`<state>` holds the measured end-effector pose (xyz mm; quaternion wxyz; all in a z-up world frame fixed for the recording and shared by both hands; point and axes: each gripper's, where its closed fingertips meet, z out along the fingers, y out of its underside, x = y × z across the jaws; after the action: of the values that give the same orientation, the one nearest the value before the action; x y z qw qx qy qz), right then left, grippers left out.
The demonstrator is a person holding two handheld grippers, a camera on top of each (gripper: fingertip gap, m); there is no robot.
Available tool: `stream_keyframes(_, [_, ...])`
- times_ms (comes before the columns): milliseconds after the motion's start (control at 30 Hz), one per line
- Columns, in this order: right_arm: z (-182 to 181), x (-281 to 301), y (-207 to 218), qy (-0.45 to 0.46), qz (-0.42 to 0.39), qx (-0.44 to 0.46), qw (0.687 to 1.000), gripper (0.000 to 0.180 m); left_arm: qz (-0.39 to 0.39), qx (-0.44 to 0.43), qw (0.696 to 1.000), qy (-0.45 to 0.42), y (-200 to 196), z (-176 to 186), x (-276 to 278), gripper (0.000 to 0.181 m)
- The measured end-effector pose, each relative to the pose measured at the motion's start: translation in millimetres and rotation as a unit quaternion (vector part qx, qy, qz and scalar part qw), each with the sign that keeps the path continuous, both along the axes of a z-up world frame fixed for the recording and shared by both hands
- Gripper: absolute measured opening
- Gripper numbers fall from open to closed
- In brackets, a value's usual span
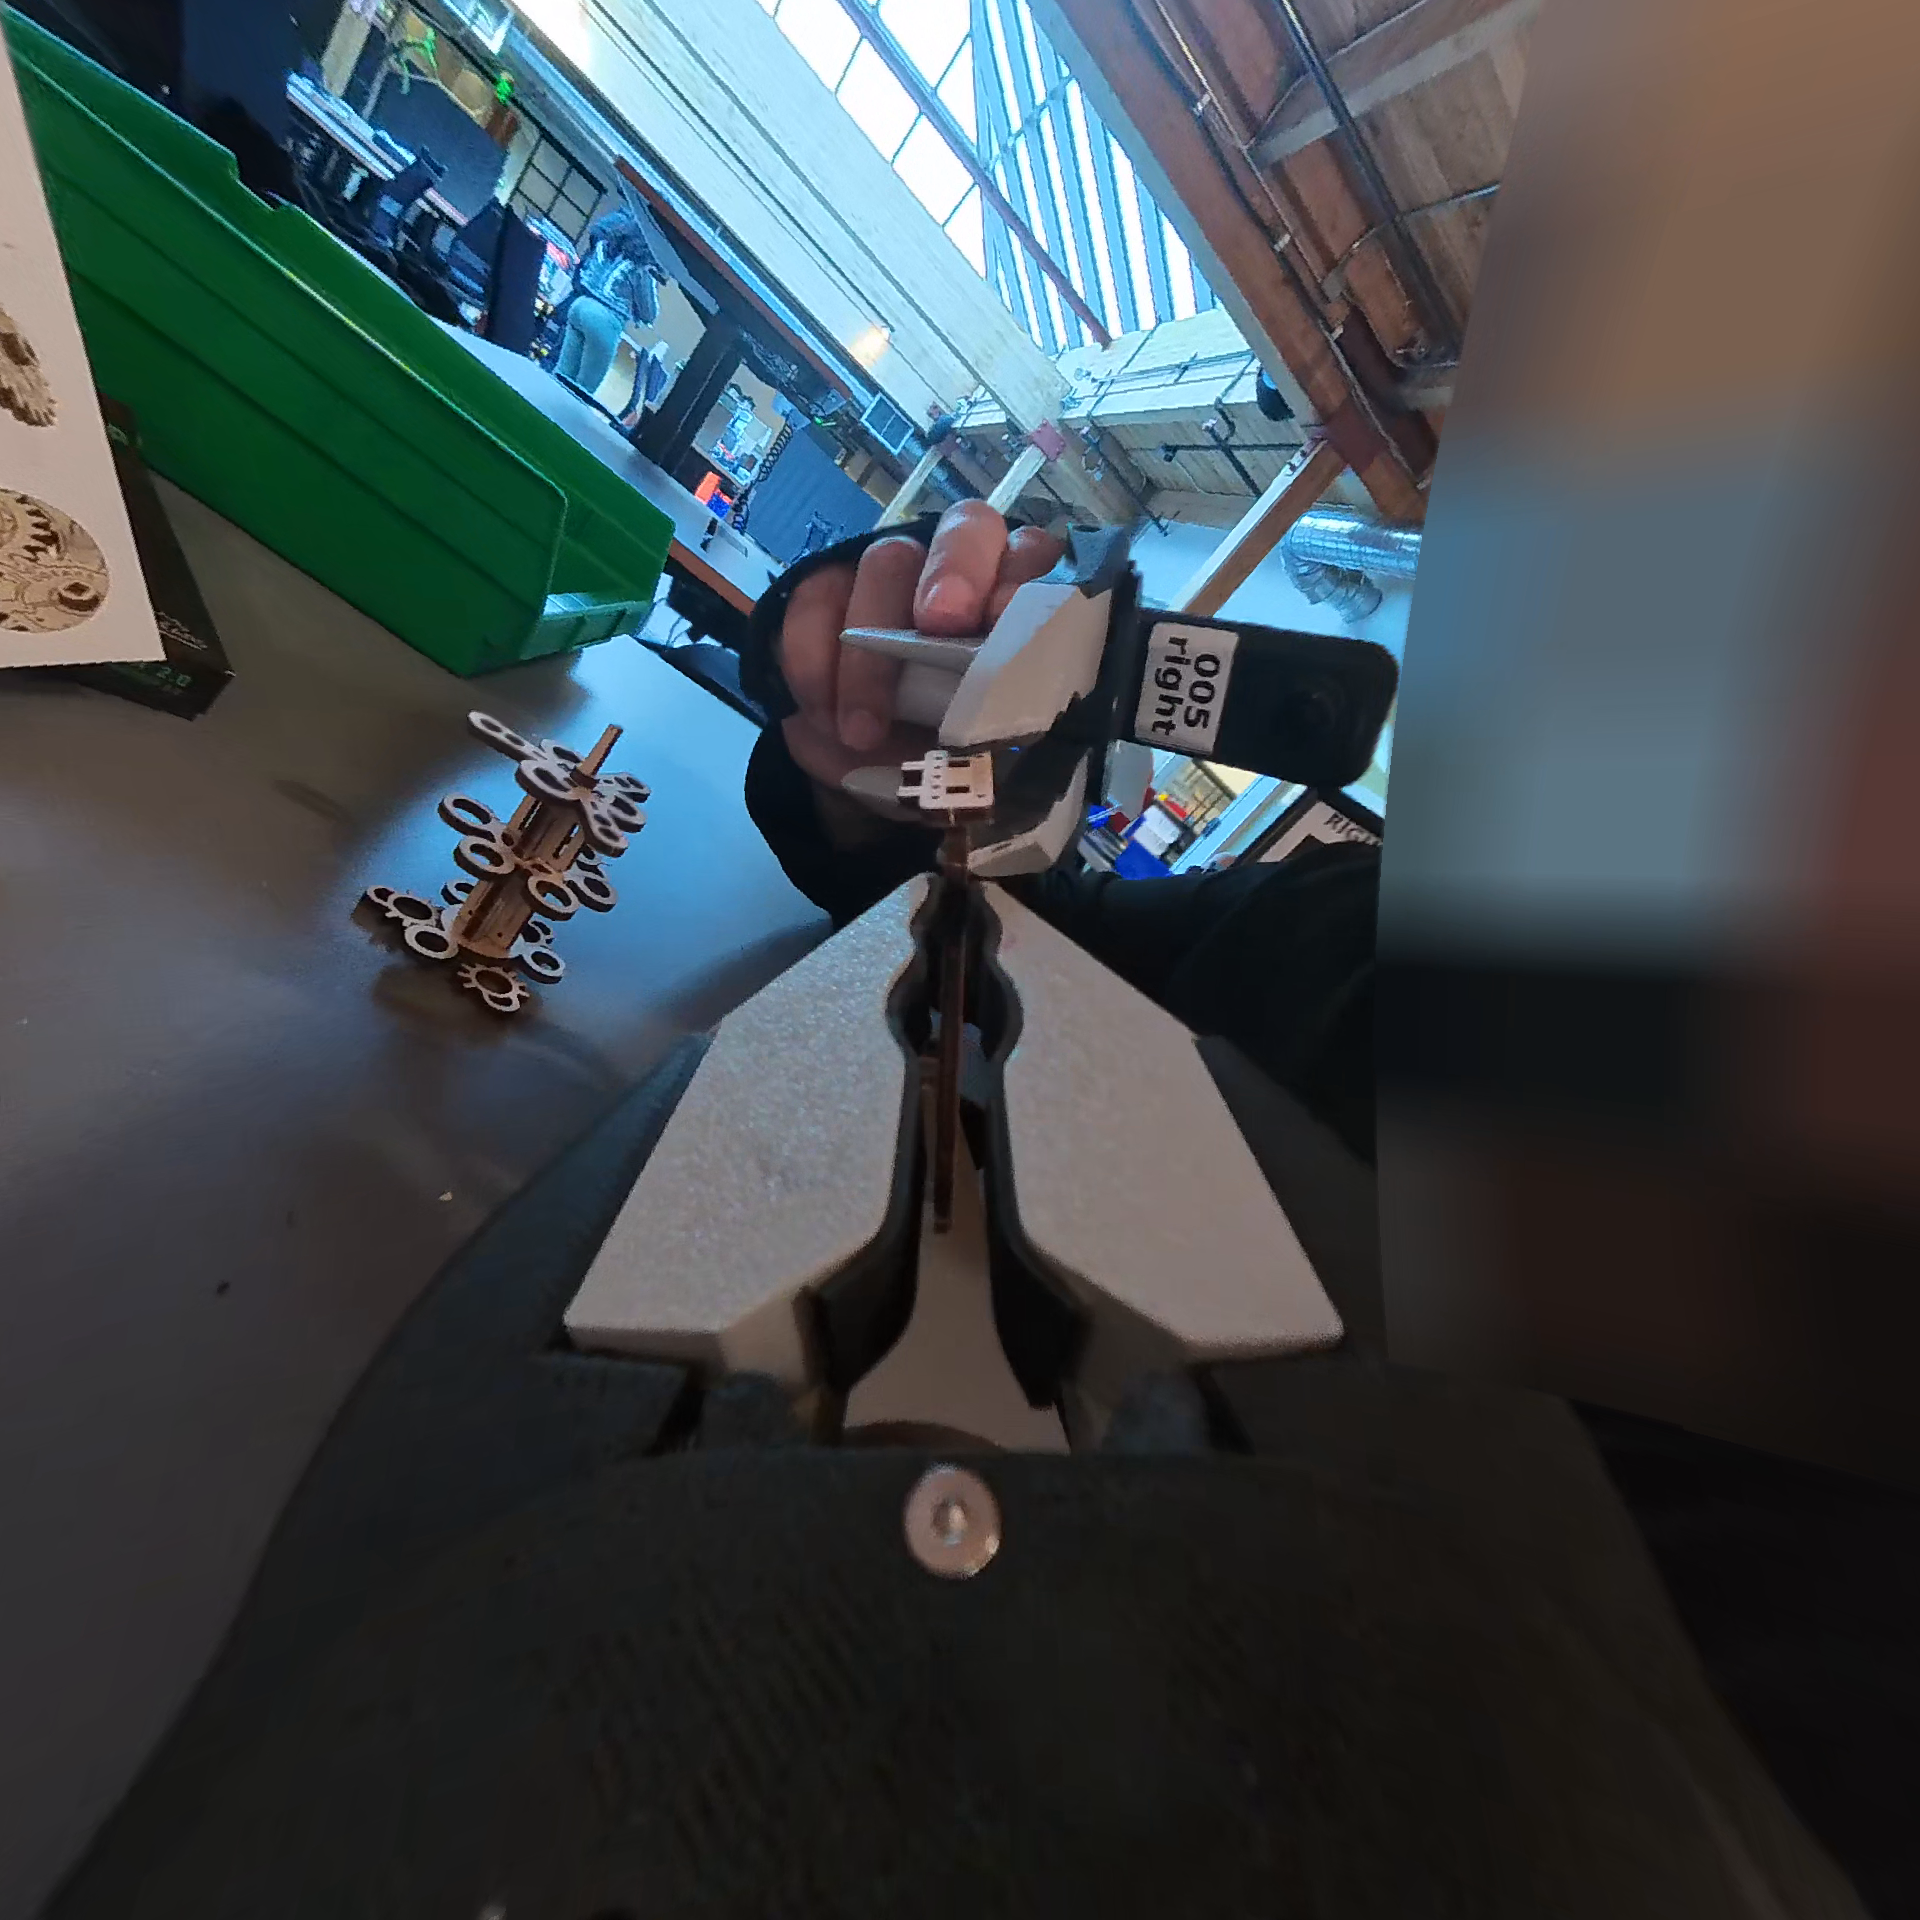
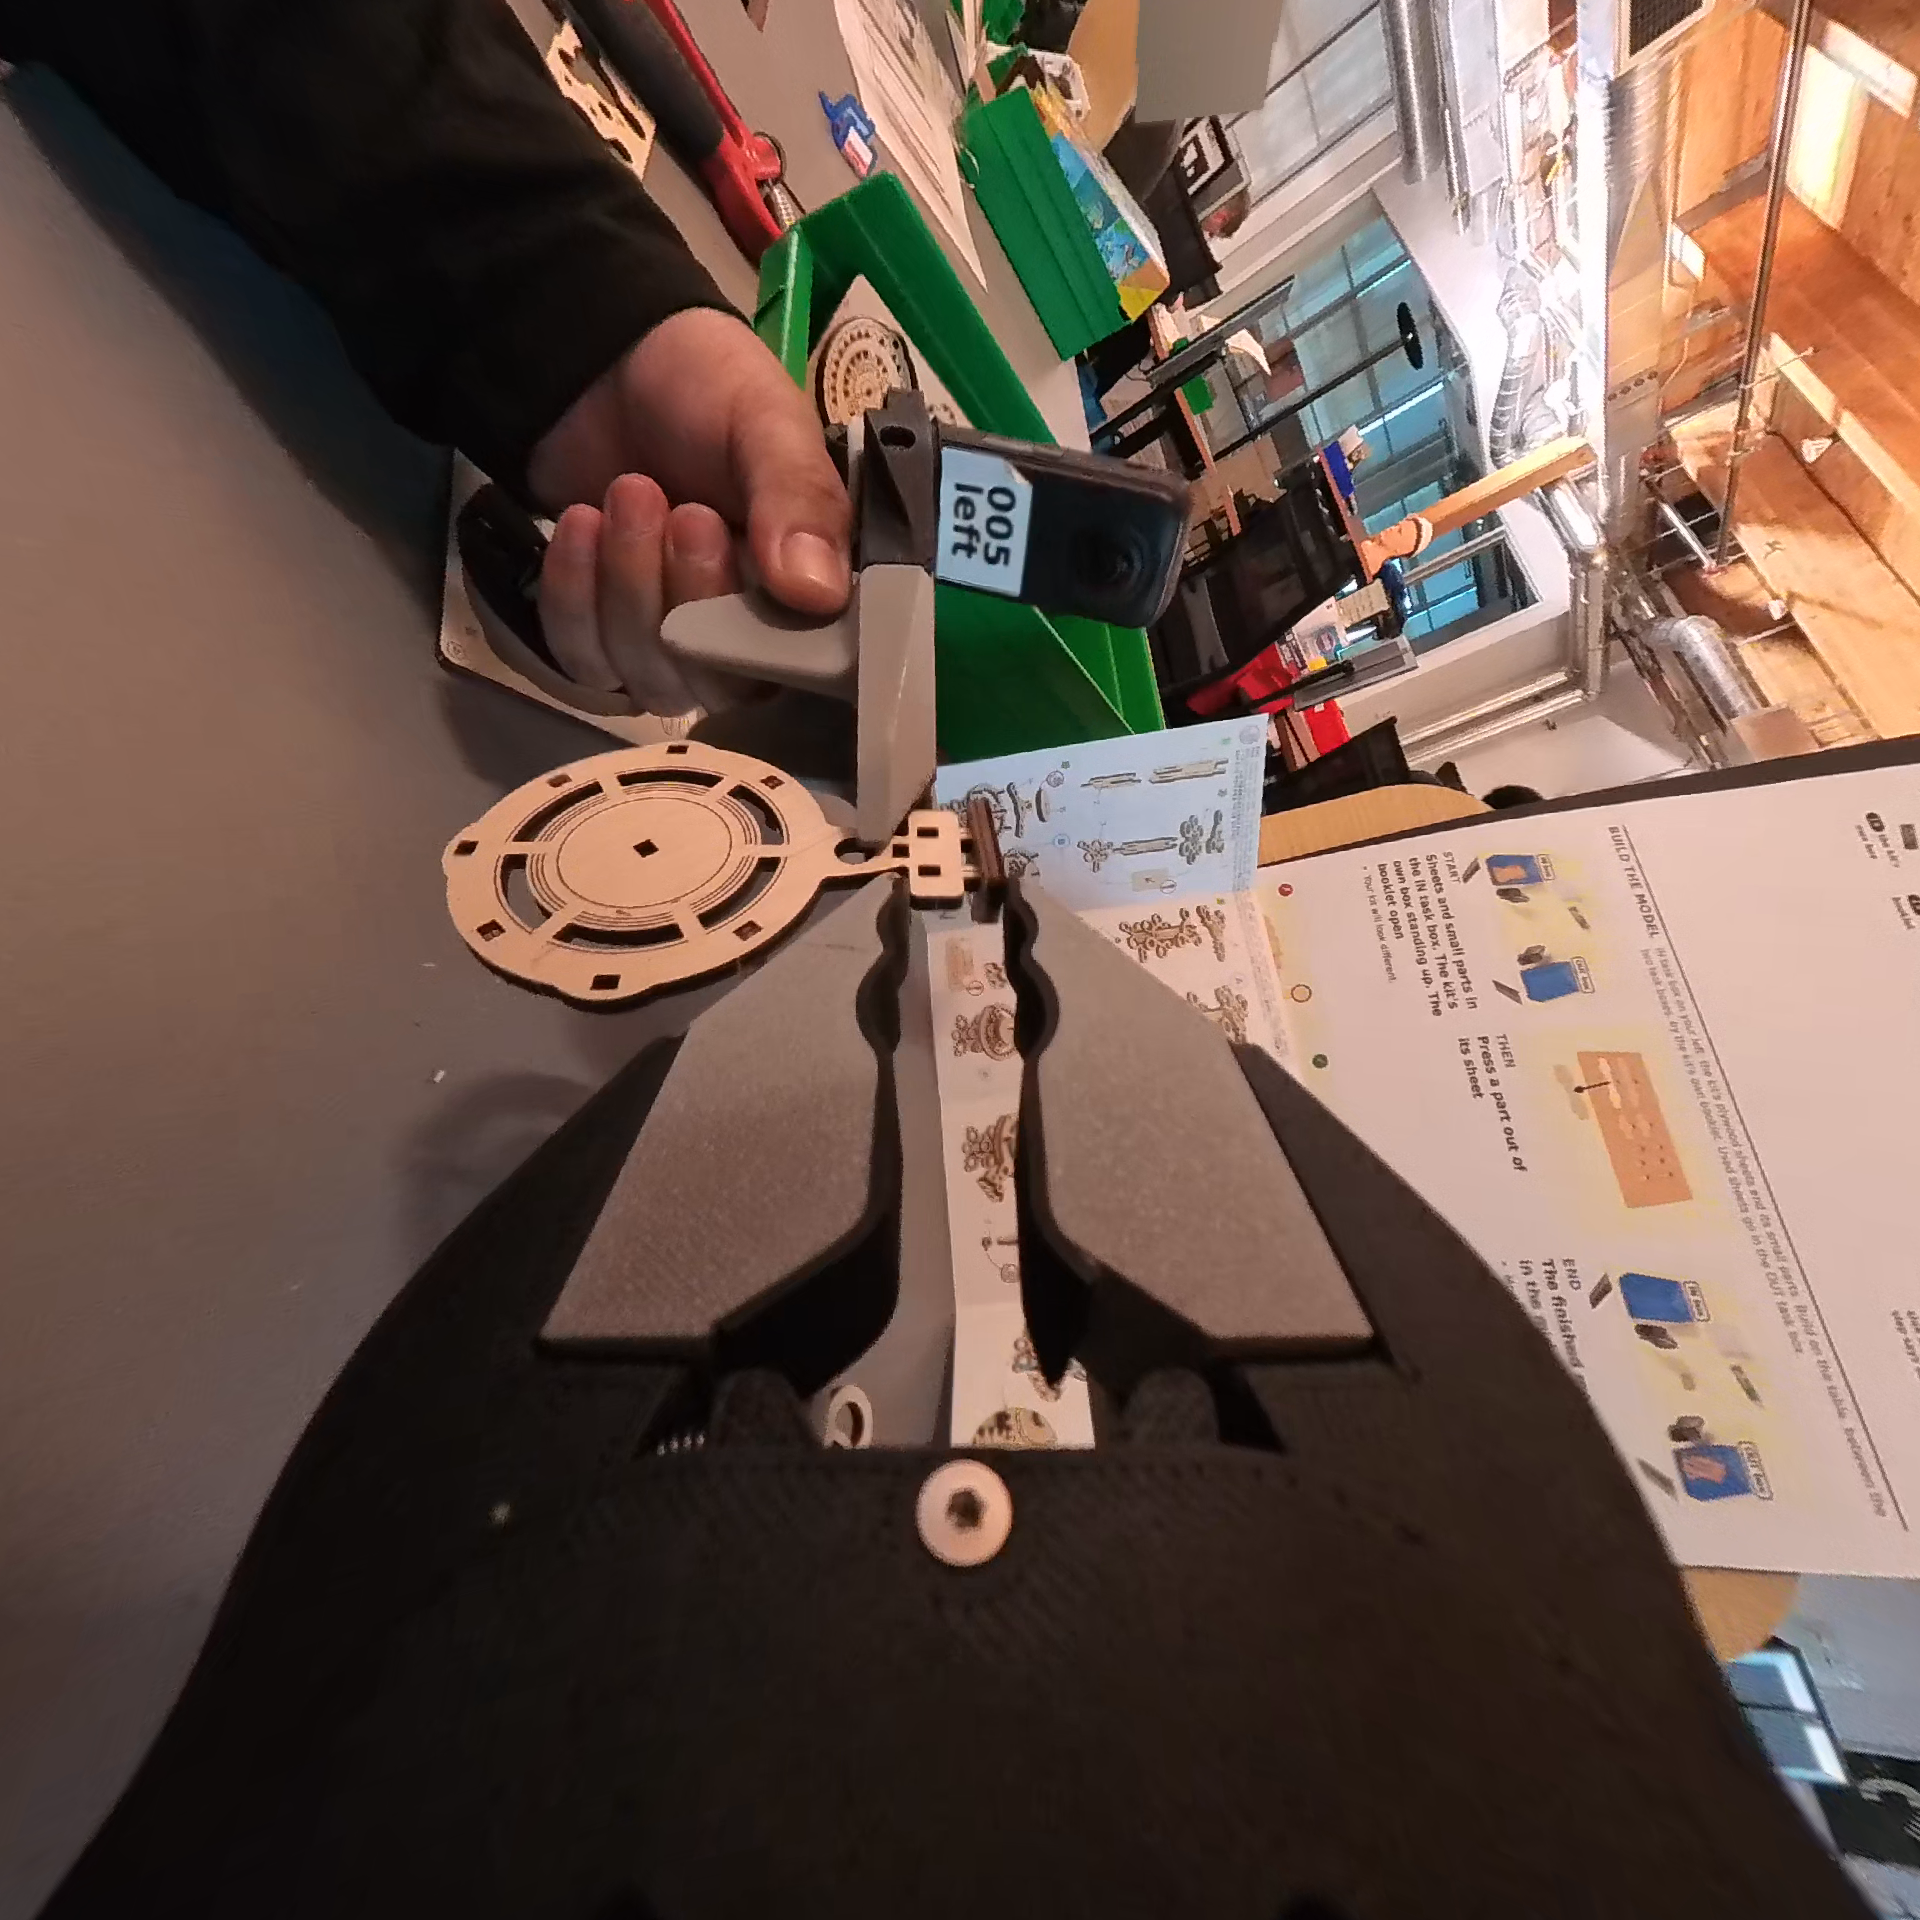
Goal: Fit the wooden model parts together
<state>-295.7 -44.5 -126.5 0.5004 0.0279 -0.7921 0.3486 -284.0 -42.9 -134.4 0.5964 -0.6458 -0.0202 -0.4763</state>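
A: Start at the left claw (image 1: pixel 951 894). What is in it?

B: It is clamped on a flat wooden disc part (image 2: pixel 634 878), seen edge-on in its own view as a thin dark strip running down between the fingers. The right wrist view shows the face: a round plate with cut slots and a small square hole at its middle, pinched at its neck by the left claw (image 2: pixel 883 831).

A: And the right claw (image 2: pixel 961 904)?

B: Its fingers stand a little apart at the tips. A small notched wooden tab (image 2: pixel 932 860) sits right at those tips, joined to the disc's neck, with a dark little piece at its far end. Whether the right fingers actually press it, I cannot tell; from the left wrist view the tab (image 1: pixel 943 781) appears held by the right claw (image 1: pixel 961 795), but a hand (image 1: pixel 883 634) hides much behind it.

A: Further out?

B: A part-built wooden model (image 1: pixel 509 868) with looped petals stands on the grey desk (image 1: pixel 208 1039), well apart from the claws. Behind it is a green bin (image 1: pixel 343 416), and a box (image 1: pixel 73 520) cut off at the left edge. In the right wrist view, instruction sheets (image 2: pixel 1558 1091) lie beyond the fingers, partly covered by them. A blurred patch fills the right of the left wrist view.
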Motion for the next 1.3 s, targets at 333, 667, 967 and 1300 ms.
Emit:
stream_keyframes(333, [11.8,2.2,14.8,-0.065,0.016,-0.109,0.992,0.013,0.092,0.038,0.982,0.159,-2.2,7.7,-17.0,0.013])
stream_keyframes(667, [12.2,5.3,17.4,-0.164,0.066,-0.208,0.962,0.014,0.221,0.078,0.881,0.411,3.7,11.7,-18.8,0.024])
stream_keyframes(967, [3.1,7.8,7.8,-0.202,0.084,-0.213,0.952,0.013,0.198,0.089,0.882,0.418,3.7,9.1,-7.5,0.027])
stream_keyframes(1300, [-4.6,10.9,6.4,-0.26,0.102,-0.227,0.933,0.013,0.173,0.095,0.883,0.427,2.7,4.6,1.0,0.018])
